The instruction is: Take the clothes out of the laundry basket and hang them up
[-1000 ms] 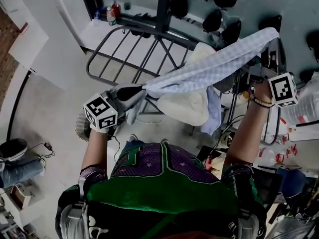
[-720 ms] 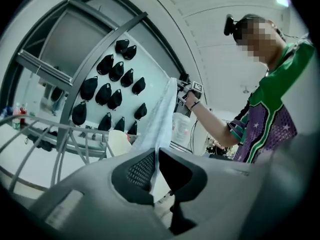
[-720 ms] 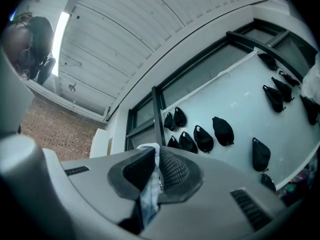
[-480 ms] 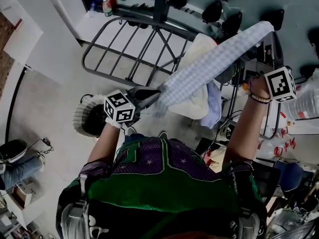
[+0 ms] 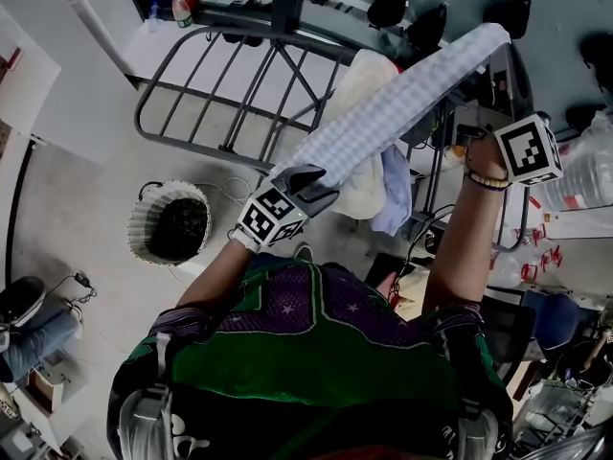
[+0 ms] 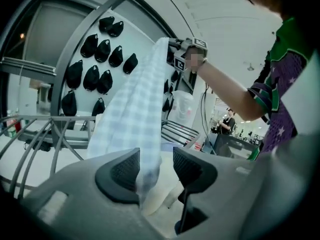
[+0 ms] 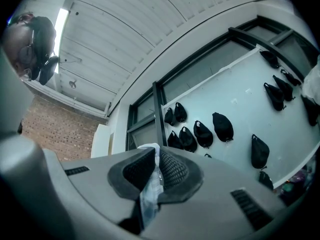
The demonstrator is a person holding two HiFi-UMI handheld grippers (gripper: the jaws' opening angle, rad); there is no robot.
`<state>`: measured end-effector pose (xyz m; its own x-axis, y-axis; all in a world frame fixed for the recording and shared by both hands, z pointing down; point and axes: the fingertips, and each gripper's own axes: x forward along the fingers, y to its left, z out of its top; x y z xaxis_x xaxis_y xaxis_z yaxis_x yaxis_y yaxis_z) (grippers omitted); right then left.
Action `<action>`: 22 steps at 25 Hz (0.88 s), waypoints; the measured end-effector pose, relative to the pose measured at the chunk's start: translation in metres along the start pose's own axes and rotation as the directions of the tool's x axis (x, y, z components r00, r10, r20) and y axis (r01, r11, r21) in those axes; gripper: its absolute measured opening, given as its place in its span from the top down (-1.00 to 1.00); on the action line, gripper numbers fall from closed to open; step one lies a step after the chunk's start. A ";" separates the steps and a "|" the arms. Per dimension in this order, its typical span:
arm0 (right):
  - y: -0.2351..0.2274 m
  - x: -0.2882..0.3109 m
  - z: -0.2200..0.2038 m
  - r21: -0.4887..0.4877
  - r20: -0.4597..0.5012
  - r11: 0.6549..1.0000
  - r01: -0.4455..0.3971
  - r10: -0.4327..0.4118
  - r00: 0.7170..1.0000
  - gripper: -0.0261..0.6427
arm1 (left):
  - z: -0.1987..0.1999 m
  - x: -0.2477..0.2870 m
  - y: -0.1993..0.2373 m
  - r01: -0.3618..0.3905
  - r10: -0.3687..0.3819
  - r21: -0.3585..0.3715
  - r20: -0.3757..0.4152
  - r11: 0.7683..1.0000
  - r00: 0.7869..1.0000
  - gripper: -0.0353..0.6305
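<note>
Head view: the checked cloth (image 5: 402, 103) runs diagonally from mid-frame to the upper right, above the rack (image 5: 206, 84). The basket (image 5: 172, 226) sits on the floor at the left. The left gripper (image 5: 311, 188) is at the cloth's lower end and the right gripper (image 5: 503, 60) is up at the top end. Left gripper view: the jaws have just been opening and now stand spread, with the cloth hanging loose between them, close to the left-hand jaw. Right gripper view: jaws nearly together, pinching a bunched bit of cloth.
</note>
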<state>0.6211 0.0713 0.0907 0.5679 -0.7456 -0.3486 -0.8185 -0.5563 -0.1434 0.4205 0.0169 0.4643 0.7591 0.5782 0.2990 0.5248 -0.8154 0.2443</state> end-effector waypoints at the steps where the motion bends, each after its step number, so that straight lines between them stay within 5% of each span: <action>1: -0.002 -0.001 0.000 0.003 -0.002 1.000 -0.001 0.001 1.000 0.84 | 0.000 0.005 0.003 -0.028 0.028 -0.001 -0.001 1.000 1.000 0.28; 9: -0.018 -0.010 -0.002 0.027 -0.007 0.999 -0.030 0.030 1.000 0.84 | -0.005 0.031 0.026 -0.246 0.245 -0.012 -0.020 0.969 0.969 0.41; 15: -0.024 -0.013 -0.006 0.045 -0.012 0.998 -0.054 0.055 0.998 0.84 | -0.005 0.043 0.034 -0.423 0.425 0.046 -0.043 0.905 0.904 0.21; 22: -0.032 -0.017 -0.005 0.054 -0.010 0.996 -0.075 0.075 0.997 0.84 | -0.002 0.033 0.052 -0.553 0.554 0.043 -0.033 0.832 0.832 0.63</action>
<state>0.6381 0.1001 0.1056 0.5056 -0.7891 -0.3489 -0.8620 -0.4787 -0.1666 0.4717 -0.0059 0.4889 0.9095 0.0303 0.4146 0.0339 -0.9994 -0.0013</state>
